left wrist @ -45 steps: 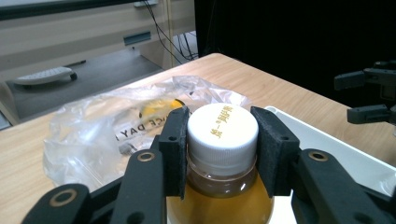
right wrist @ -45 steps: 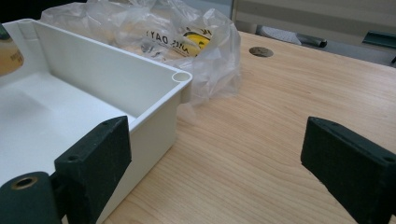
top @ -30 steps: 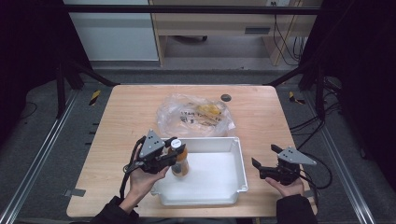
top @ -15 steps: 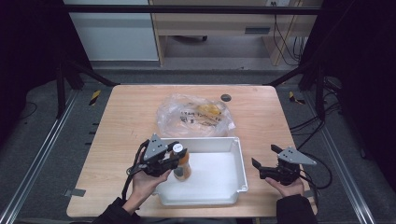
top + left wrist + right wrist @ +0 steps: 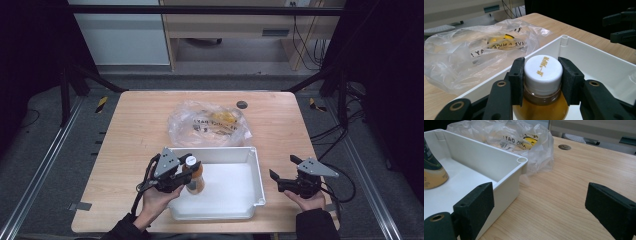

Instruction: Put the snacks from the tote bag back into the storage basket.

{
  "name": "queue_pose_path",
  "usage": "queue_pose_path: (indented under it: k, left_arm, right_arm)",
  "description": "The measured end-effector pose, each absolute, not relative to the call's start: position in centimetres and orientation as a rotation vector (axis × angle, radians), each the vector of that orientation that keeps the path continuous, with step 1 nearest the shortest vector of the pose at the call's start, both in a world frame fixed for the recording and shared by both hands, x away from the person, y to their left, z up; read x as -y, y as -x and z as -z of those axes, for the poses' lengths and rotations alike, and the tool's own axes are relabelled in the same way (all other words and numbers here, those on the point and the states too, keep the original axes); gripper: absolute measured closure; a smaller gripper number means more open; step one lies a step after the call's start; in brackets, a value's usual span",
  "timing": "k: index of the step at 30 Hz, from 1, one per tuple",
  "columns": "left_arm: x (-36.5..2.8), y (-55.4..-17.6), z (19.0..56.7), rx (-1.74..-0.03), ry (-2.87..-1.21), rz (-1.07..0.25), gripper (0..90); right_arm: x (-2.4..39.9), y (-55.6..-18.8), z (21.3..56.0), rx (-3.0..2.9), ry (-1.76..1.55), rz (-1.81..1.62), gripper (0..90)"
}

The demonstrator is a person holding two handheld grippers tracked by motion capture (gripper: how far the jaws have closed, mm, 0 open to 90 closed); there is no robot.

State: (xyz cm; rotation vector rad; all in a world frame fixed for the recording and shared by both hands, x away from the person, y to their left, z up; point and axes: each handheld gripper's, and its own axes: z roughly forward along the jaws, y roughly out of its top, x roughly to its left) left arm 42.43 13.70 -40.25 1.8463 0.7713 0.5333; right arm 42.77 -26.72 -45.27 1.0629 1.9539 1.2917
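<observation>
Bottle: clear plastic w/ amber-brown drink, white screw cap w/ gold print, upright inside the white tub at its left side, pinched at the cap by the left gripper. Right gripper sits w/ jaws spread wide, nothing between them, just right of the tub on the table. Behind the tub lies a clear plastic bag w/ black lettering & something yellow inside.
</observation>
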Motion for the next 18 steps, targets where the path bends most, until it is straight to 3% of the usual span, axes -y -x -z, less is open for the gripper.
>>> queue_pose_path:
  k: [10, 18]
  left_arm:
    - [-13.55, -42.24, 40.64, -0.770, -1.830, -0.563, 57.3]
    - [-13.83, -42.14, 40.50, -0.780, -1.822, -0.556, 45.3]
  right_arm:
    - [26.68, -42.79, 45.33, -1.957, -1.061, -1.287, 8.8]
    - [26.69, -42.79, 45.33, -1.958, -1.060, -1.287, 8.7]
